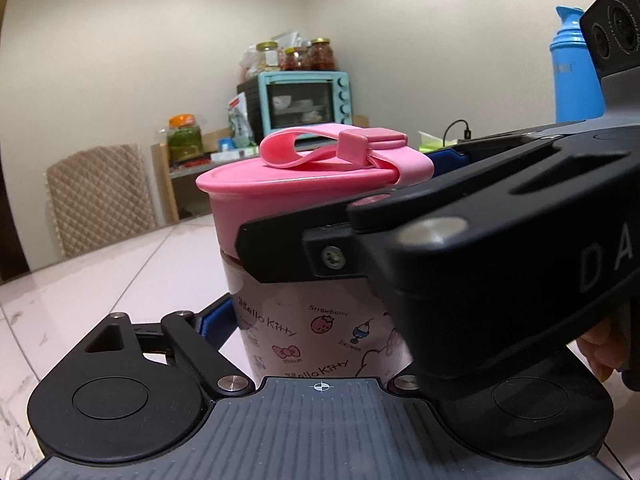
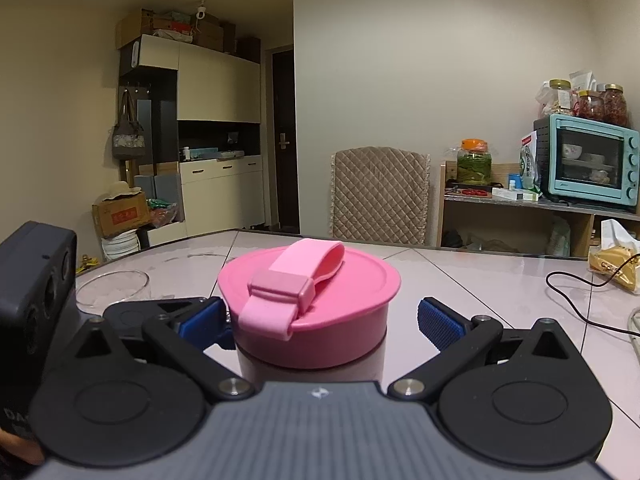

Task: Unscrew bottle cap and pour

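Right wrist view: one bottle (image 2: 312,360) stands on the table (image 2: 480,280), its single pink cap (image 2: 310,300) between the right gripper (image 2: 320,322) fingers, jaws apart, blue pads clear of it. Lower on that bottle, the left gripper (image 1: 316,332) is clamped round the printed body (one finger hidden). Beyond the bottle: one glass bowl (image 2: 112,286), one chair (image 2: 380,196), one teal oven (image 2: 588,160), three jars (image 2: 588,102) atop.

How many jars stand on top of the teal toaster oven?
3: a pale-filled jar at the left, then two red-filled jars to its right, all on the oven. The packaging behind them may hide more.
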`<move>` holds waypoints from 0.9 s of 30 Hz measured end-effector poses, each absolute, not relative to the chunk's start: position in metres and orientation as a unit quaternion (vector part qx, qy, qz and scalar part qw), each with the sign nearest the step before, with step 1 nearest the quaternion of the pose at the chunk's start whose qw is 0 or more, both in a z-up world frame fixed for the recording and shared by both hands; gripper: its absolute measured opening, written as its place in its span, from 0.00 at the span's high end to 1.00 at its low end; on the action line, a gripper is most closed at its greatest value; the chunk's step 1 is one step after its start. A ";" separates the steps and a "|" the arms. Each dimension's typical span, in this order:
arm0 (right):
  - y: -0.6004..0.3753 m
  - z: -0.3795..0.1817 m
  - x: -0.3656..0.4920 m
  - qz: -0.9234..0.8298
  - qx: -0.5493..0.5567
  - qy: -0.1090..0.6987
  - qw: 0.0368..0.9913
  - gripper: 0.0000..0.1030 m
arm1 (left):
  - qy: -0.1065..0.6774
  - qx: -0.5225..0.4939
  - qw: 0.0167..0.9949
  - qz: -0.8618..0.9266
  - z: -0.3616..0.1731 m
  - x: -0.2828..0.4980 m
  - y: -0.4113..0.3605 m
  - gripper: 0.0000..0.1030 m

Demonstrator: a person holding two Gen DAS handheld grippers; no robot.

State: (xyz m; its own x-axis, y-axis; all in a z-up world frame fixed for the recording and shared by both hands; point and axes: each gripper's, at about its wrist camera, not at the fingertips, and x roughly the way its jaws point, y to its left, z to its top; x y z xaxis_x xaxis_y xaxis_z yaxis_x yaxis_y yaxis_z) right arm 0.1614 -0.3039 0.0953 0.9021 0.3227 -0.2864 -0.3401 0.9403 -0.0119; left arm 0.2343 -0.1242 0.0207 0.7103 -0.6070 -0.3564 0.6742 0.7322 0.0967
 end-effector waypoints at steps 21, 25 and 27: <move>-0.335 0.104 0.192 0.316 -0.064 0.161 0.933 0.17 | 0.158 0.108 0.910 -0.368 0.016 0.215 -0.114 0.13; -0.355 0.110 0.211 0.405 -0.085 0.165 0.895 0.17 | 0.158 0.108 0.909 -0.370 0.015 0.215 -0.113 0.13; -0.361 0.112 0.218 0.438 -0.091 0.166 0.879 0.17 | 0.159 0.110 0.908 -0.371 0.018 0.222 -0.123 0.13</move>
